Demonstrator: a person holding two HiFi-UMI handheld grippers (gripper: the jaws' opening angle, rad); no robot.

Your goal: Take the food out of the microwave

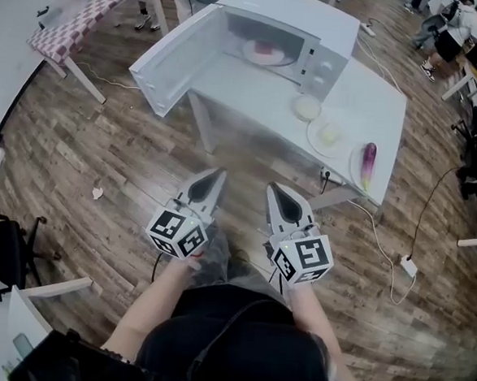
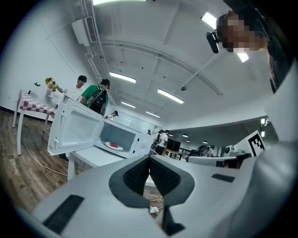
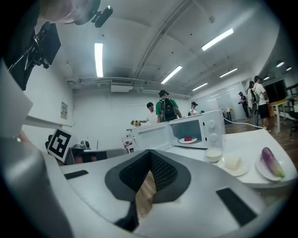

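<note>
The white microwave [image 1: 319, 24] stands on a white table [image 1: 383, 98] with its door [image 1: 178, 59] swung open to the left. Inside it lies a plate with a piece of red food [image 1: 264, 51], also seen in the left gripper view as the plate [image 2: 115, 145] and in the right gripper view as the plate [image 3: 188, 139]. My left gripper [image 1: 221, 175] and right gripper [image 1: 272, 187] are held close to my body, well short of the table, side by side over the wooden floor. Both point toward the microwave, shut and empty.
On the table right of the microwave sit a small bowl [image 1: 307, 107], a plate with pale food [image 1: 328, 136] and a plate with a purple eggplant [image 1: 368, 160]. A checkered table [image 1: 71, 23] stands far left. A cable and adapter [image 1: 408, 265] lie on the floor. People stand behind the microwave [image 3: 165, 109].
</note>
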